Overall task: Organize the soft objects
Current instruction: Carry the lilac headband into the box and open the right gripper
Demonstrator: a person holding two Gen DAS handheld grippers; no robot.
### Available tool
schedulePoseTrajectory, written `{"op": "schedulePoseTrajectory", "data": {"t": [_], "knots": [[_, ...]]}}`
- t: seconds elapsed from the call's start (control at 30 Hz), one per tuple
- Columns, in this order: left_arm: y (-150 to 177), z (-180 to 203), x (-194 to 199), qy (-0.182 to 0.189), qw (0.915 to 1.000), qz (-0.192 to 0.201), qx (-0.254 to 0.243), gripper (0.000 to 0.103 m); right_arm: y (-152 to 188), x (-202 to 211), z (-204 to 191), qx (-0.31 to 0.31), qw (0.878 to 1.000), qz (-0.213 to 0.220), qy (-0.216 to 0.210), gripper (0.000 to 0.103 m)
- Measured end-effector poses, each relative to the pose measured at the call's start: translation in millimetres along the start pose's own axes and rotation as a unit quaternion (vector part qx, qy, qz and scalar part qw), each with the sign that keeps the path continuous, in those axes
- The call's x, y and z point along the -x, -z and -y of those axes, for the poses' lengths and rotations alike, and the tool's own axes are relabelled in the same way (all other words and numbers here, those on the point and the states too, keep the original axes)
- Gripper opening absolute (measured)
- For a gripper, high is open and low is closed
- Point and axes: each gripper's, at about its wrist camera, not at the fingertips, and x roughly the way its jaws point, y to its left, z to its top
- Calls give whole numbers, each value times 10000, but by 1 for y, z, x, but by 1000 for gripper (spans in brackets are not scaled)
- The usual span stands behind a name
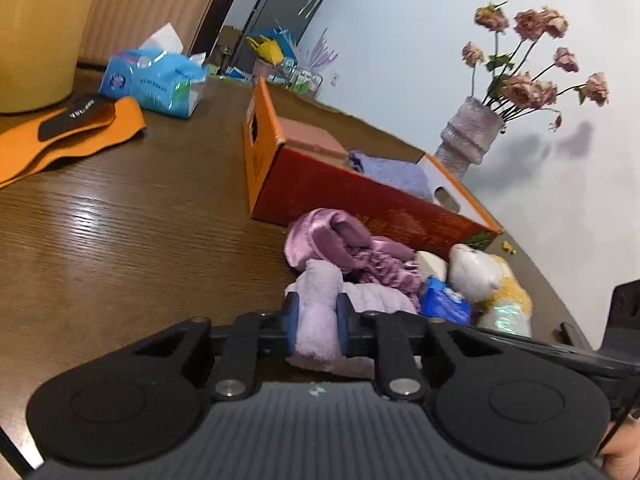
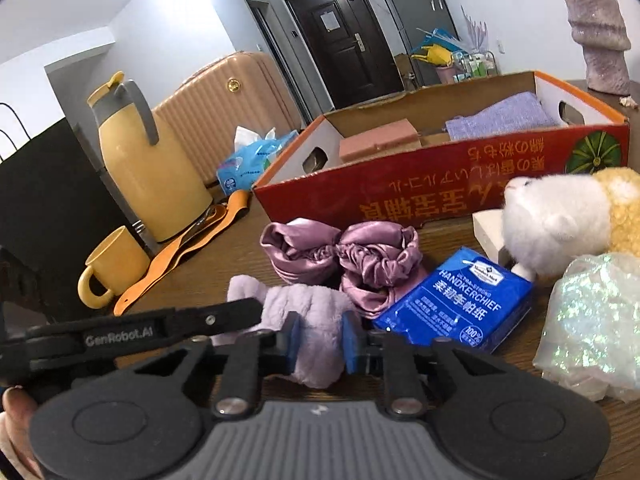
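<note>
A fluffy lilac cloth [image 1: 320, 312] lies on the brown table and both grippers are shut on it. My left gripper [image 1: 317, 322] pinches one end; my right gripper [image 2: 320, 338] pinches the other end of the same lilac cloth [image 2: 316, 320]. Behind it lie purple satin scrunchies [image 2: 344, 256] [image 1: 344, 244], a blue handkerchief pack [image 2: 460, 304], a white and yellow plush toy [image 2: 560, 216] [image 1: 480, 272] and a shiny plastic bag [image 2: 592, 320]. The red cardboard box [image 2: 400, 196] [image 1: 320, 184] holds a lavender towel [image 2: 504, 116] and a pink block [image 2: 376, 140].
A yellow thermos [image 2: 144, 160], yellow mug [image 2: 112, 268], orange strap [image 1: 60, 136] and blue tissue pack [image 1: 156, 80] sit on the table's left. A vase of dried roses [image 1: 468, 136] stands behind the box. A pink suitcase [image 2: 224, 104] is beyond the table.
</note>
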Motion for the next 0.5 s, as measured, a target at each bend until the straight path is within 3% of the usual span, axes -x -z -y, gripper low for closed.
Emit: {"op": "schedulePoseTrajectory", "data": {"t": [0.13, 0.23, 0.4, 0.47, 0.5], "knots": [[19, 23, 46, 8, 9998, 190, 75, 18, 3, 40, -19, 498, 9982, 186, -285, 18], [48, 37, 71, 108, 9994, 83, 327, 18, 22, 82, -29, 923, 9946, 166, -449, 18], [94, 54, 83, 77, 9975, -268, 656, 21, 62, 118, -14, 638, 9968, -180, -448, 20], [104, 62, 84, 46, 9984, -317, 462, 26, 74, 126, -7, 504, 9979, -207, -364, 23], [106, 66, 85, -9, 9991, -310, 291, 34, 79, 127, -4, 471, 9982, -222, -296, 25]]}}
